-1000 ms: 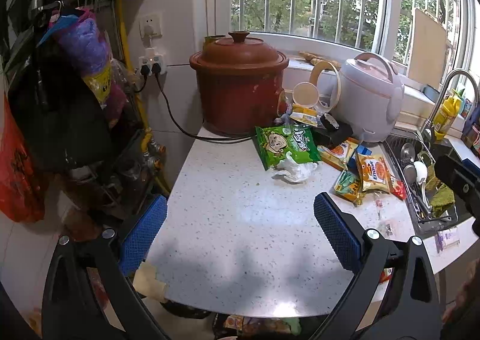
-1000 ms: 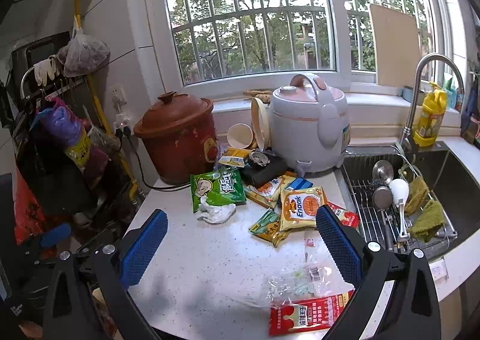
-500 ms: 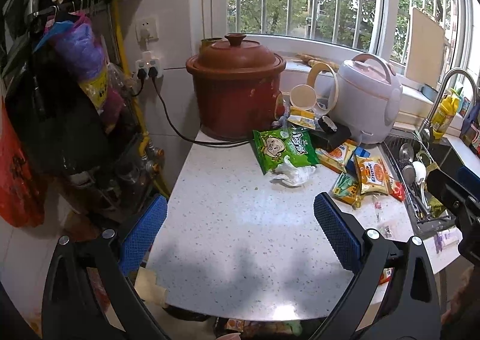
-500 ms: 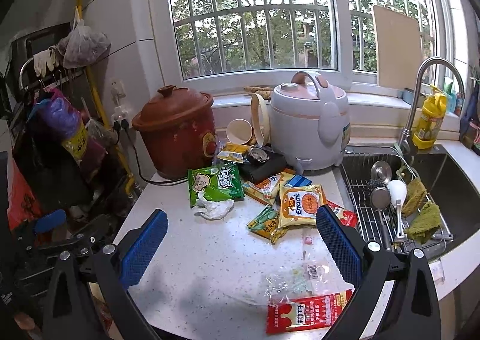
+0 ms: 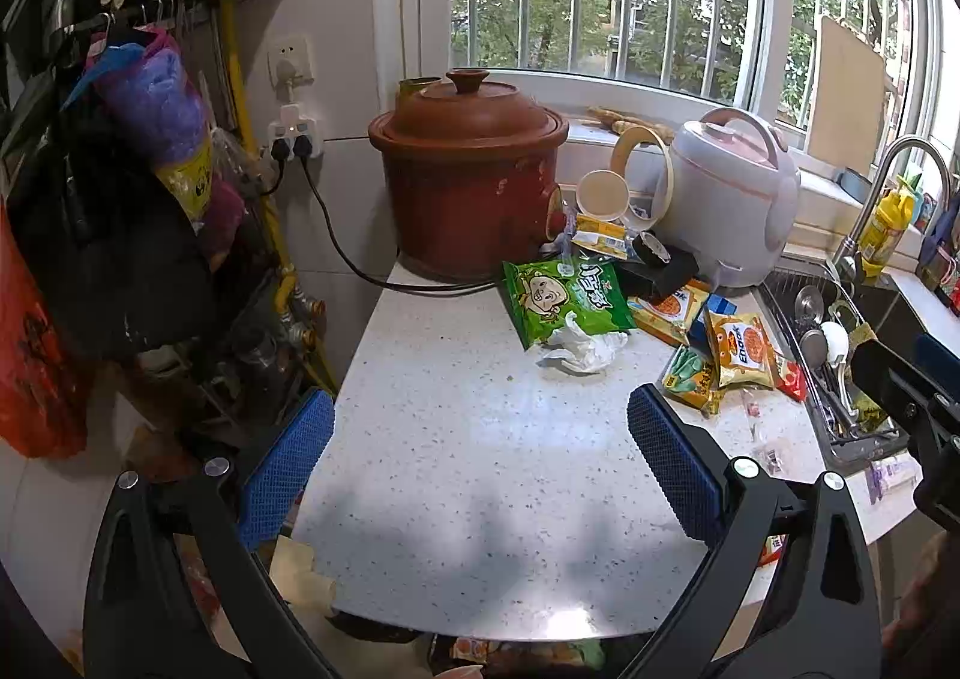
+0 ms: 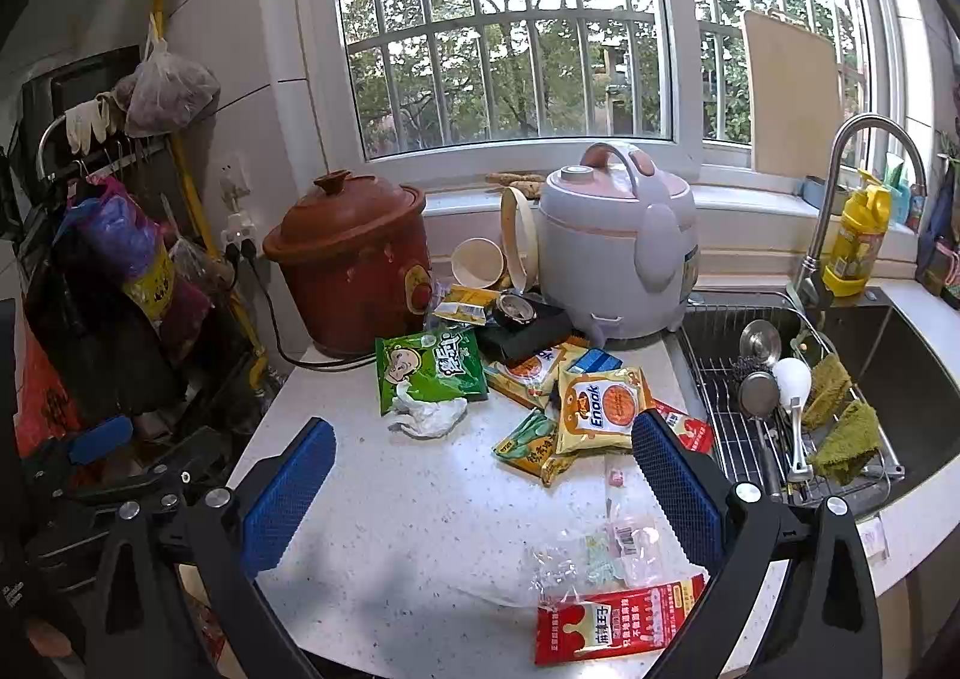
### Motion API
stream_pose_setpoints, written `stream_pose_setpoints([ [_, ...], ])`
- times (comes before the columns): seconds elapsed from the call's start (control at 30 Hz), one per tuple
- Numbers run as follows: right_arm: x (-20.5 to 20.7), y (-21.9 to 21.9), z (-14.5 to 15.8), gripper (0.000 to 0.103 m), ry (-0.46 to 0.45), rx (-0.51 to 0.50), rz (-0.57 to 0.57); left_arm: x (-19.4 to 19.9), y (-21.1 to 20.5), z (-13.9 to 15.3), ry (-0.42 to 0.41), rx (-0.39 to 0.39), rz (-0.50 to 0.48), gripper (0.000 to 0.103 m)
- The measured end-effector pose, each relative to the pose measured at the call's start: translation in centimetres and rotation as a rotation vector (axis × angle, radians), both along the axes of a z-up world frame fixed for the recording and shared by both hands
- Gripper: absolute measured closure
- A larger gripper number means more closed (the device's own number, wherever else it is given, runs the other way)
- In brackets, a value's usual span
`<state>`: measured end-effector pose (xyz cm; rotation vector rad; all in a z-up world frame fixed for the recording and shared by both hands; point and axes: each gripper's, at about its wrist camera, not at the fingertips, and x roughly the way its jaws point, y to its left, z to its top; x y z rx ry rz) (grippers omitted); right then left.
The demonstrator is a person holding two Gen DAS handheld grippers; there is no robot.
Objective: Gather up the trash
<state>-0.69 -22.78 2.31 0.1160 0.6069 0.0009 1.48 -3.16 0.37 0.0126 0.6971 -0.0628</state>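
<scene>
1. Currently the left gripper (image 5: 477,454) hangs with jaws spread wide, holding nothing, above the near bare stretch of the countertop (image 5: 456,475).
2. Likewise the right gripper (image 6: 483,484) is released and empty.
3. Trash lies ahead: green snack bag (image 6: 429,370), crumpled tissue (image 6: 429,418) touching it, yellow Enaak packet (image 6: 603,400) right of them, red wrapper (image 6: 618,625) nearest, clear plastic wrapper (image 6: 594,556) just beyond it.

Sunlit barred window (image 6: 504,25), tiled wall (image 5: 336,13)

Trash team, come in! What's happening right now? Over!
Left gripper open, empty. Right gripper open, empty, above the counter. Wrappers and crumpled tissue uncollected. Nothing blocking.
</scene>
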Motion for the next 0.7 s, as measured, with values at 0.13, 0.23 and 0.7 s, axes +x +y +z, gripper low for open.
stream_pose_setpoints([
  [0.13,-0.04,-0.08,0.01,0.005,0.003,0.001,-0.002,0.0,0.04,0.01,0.0,0.0,0.0,0.007],
  [0.23,-0.01,-0.13,0.0,0.005,0.003,0.0,-0.002,-0.02,0.06,0.02,-0.002,0.001,-0.001,0.007],
  [0.7,-0.25,-0.4,-0.19,0.005,0.008,0.003,-0.011,-0.16,-0.06,-0.06,-0.009,0.012,0.002,0.007],
])
